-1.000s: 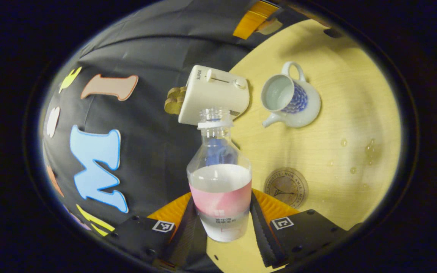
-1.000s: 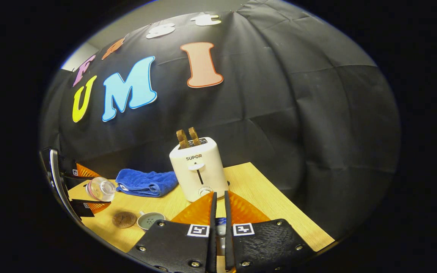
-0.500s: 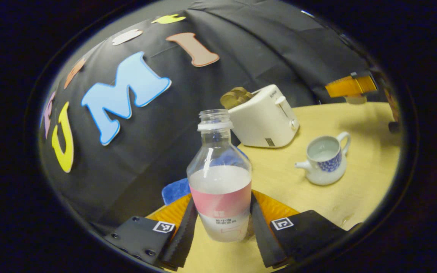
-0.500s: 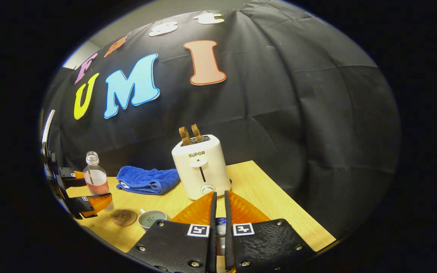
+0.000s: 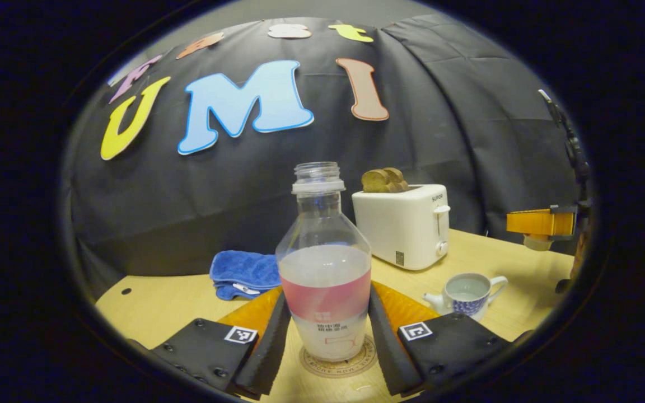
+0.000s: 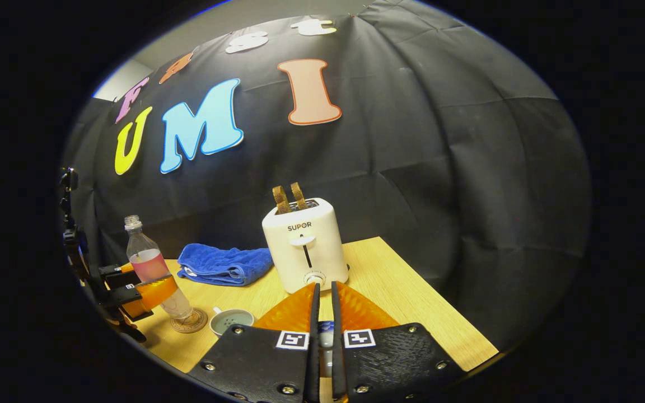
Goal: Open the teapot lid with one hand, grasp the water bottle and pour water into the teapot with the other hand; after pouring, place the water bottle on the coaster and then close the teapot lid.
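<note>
**Bottle upright over the coaster, lid held aloft**

In the left gripper view, the left gripper (image 5: 325,336) has both fingers pressed against the sides of the water bottle (image 5: 324,268), grasping it at the pink label band. The bottle is clear plastic, round and shouldered, uncapped, and about half full. Its long axis stands vertical with the open neck pointing straight up. Its base sits over the round, printed coaster (image 5: 338,362); whether it rests on it or hangs just above cannot be told. A second ago the bottle lay tipped far over with its neck pointing toward the toaster; half a second ago it was nearly upright but off the coaster.

In the right gripper view, the right gripper (image 6: 323,336) has its fingers clenched close together on a small blue-and-white piece between them, the teapot lid (image 6: 323,330), mostly hidden. This grip is unchanged from the earlier frames.

Farther out on the pale wooden table (image 5: 501,263) stands the teapot (image 5: 466,294), white glazed ceramic with a blue pattern, a loop handle and a short spout pointing toward the bottle. Its mouth is open and water shows inside. Behind the bottle lies a crumpled blue towel (image 5: 244,271). Beyond the teapot stands a smooth white toaster (image 5: 403,224) with two browned slices of toast (image 5: 384,180) upright in its slots.
</note>
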